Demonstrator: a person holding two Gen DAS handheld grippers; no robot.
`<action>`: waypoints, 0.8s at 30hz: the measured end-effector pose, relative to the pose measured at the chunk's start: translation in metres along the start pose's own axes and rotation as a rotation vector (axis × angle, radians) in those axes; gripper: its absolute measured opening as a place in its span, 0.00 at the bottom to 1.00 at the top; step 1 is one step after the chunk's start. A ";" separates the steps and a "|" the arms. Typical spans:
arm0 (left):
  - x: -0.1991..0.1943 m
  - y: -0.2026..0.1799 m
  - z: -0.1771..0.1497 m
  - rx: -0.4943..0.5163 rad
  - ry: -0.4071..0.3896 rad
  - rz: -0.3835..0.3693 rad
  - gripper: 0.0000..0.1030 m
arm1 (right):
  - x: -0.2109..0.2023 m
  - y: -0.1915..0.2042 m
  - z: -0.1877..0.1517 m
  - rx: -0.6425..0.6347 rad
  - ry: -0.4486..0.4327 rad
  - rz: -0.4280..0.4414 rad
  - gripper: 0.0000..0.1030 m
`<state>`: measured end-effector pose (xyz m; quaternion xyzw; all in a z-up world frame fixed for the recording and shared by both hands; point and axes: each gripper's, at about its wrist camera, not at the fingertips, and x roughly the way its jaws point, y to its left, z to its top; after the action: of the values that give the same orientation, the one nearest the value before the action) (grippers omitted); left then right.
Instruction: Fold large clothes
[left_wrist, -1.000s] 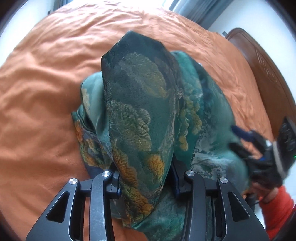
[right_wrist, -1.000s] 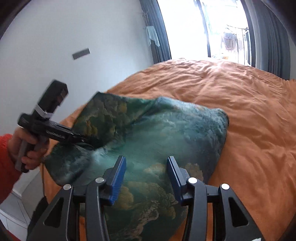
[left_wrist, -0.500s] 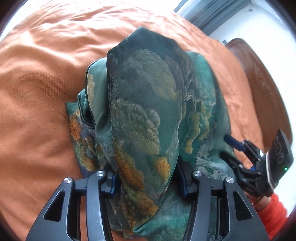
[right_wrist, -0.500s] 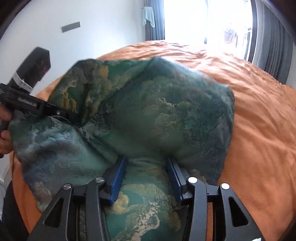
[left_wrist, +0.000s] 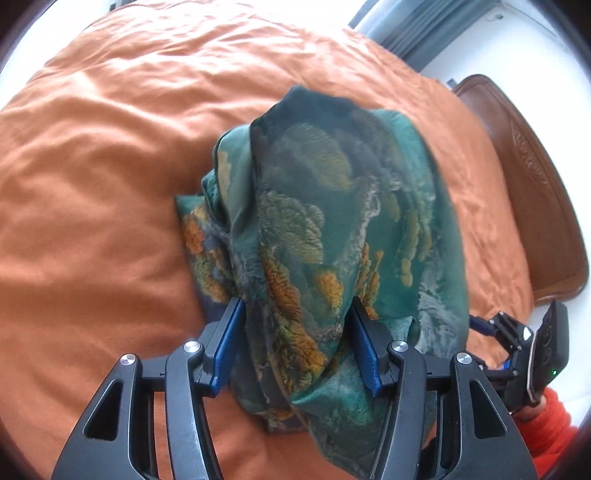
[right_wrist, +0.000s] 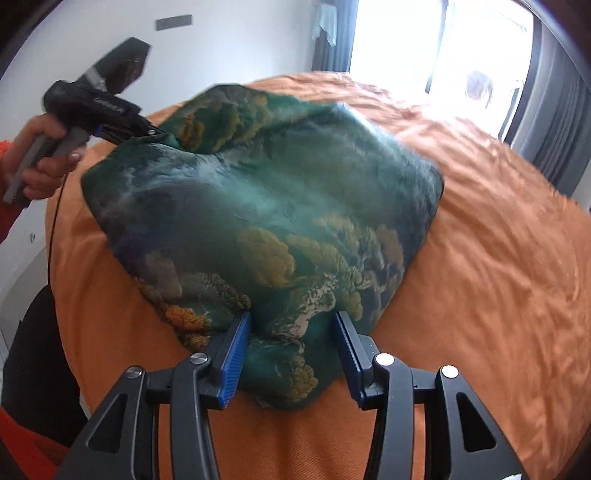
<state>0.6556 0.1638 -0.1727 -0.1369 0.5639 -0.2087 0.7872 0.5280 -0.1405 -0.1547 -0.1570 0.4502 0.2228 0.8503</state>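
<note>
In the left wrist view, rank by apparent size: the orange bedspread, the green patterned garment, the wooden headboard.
1. Orange bedspread, fills most of the frame.
2. Green patterned garment, though being close to the camera enlarges it.
3. Wooden headboard, only partly in frame.

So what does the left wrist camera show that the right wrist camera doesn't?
Only the left wrist view shows the brown wooden headboard at the far right of the bed, and the right gripper from outside, held beside the cloth.

Only the right wrist view shows the bright window, the grey curtain, the grey wall plate, and the left gripper pinching a raised edge of the cloth.

Both show the green patterned garment lying bunched on the orange bedspread, with fabric between each camera's own blue-padded fingers.
</note>
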 end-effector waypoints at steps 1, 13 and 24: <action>0.005 -0.001 0.001 -0.005 0.002 0.009 0.56 | 0.005 0.000 0.000 0.013 0.008 0.003 0.46; -0.018 -0.006 0.001 -0.032 -0.046 0.011 0.59 | -0.015 -0.010 0.004 0.050 -0.009 0.051 0.47; -0.055 -0.015 0.006 -0.024 -0.138 0.029 0.57 | -0.001 -0.077 0.151 0.254 -0.121 0.101 0.47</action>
<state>0.6432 0.1770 -0.1182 -0.1522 0.5129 -0.1803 0.8254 0.6726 -0.1351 -0.0668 -0.0116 0.4299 0.2158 0.8766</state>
